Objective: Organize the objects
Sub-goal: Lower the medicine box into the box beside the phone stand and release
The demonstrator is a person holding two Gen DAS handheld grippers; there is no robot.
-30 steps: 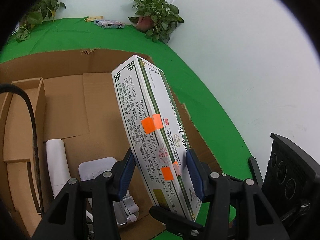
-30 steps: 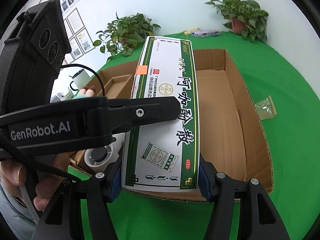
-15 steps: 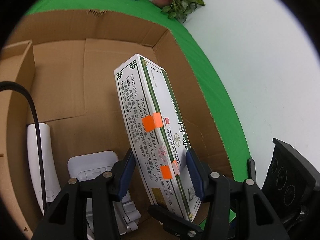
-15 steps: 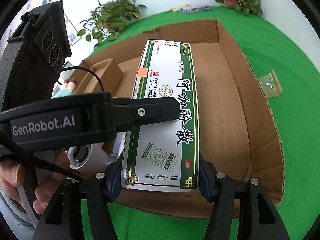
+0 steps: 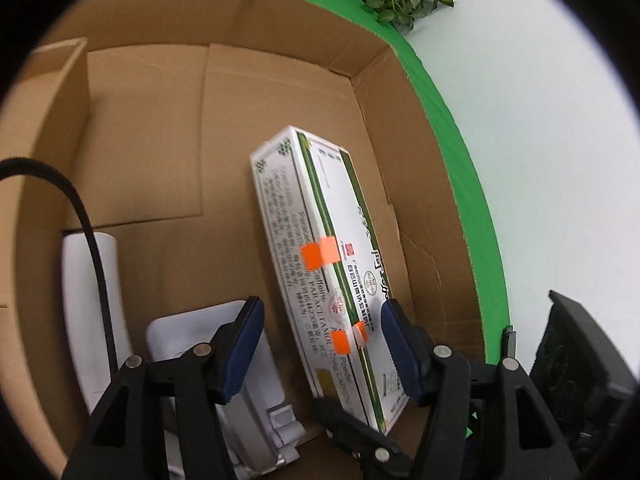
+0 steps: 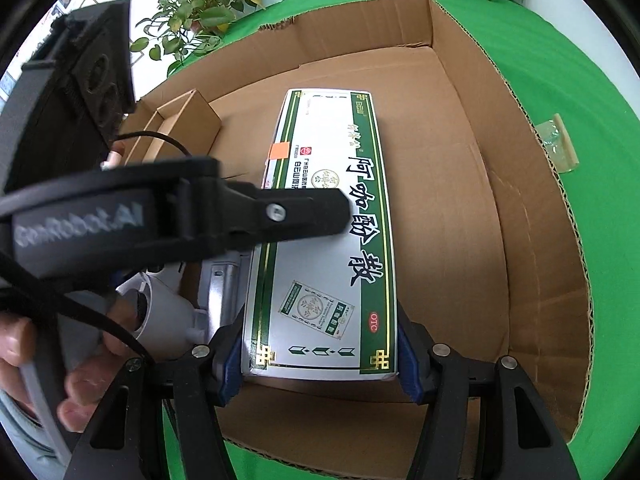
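A long white and green medicine box [image 6: 320,240] with orange tape tabs lies low inside a big open cardboard carton [image 6: 500,168]. My right gripper [image 6: 320,364] is shut on the box's near end, pads on both long sides. In the left wrist view the same box [image 5: 320,264] leans between the blue pads of my left gripper [image 5: 322,344]. The right pad touches it, and the left pad stands well clear of it. The left gripper's finger lies across the box top in the right wrist view.
White plastic devices [image 5: 248,392] and a white tube [image 5: 92,304] lie in the carton's near left corner. A smaller cardboard box [image 6: 188,120] sits at the left. A small packet [image 6: 558,146] lies on the green cloth. Potted plants [image 6: 200,16] stand behind.
The box has gone down from above the carton into it, both grippers moving with it. The left gripper's jaws have spread apart, so its left pad no longer touches the box.
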